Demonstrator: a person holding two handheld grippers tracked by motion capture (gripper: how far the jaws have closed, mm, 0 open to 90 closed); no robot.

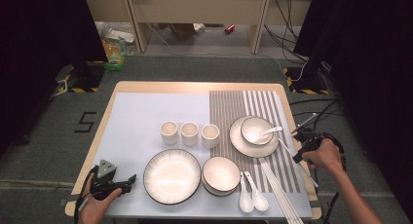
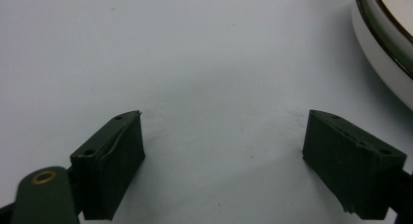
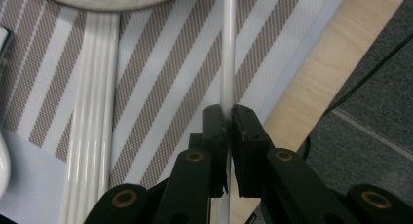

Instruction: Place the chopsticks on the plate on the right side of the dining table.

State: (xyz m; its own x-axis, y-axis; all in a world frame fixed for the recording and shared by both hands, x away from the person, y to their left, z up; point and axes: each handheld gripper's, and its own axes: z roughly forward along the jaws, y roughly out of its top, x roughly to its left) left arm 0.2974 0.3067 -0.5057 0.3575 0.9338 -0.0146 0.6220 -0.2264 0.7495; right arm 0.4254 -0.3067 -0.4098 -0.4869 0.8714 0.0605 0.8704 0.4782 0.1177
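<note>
My right gripper (image 3: 228,112) is shut on a single white chopstick (image 3: 227,48), which runs up between its jaws over the striped placemat (image 3: 160,87). In the high view this gripper (image 1: 298,156) is at the table's right edge, and the chopstick (image 1: 285,146) slants beside the small plate (image 1: 236,141). That plate carries a bowl (image 1: 253,126) with a spoon (image 1: 270,131) in it. At the front left my left gripper (image 1: 131,177) rests low over the pale mat, its jaws (image 2: 224,136) open with nothing between them. The large plate (image 2: 384,44) lies just to its right.
Three cups (image 1: 189,133) stand in a row mid-table. In front of them are the large plate (image 1: 172,176), a bowl (image 1: 221,174) and two white spoons (image 1: 252,197). Several white chopsticks (image 1: 280,192) lie together on the striped mat (image 3: 92,112). The wooden table edge (image 3: 311,78) is close on the right.
</note>
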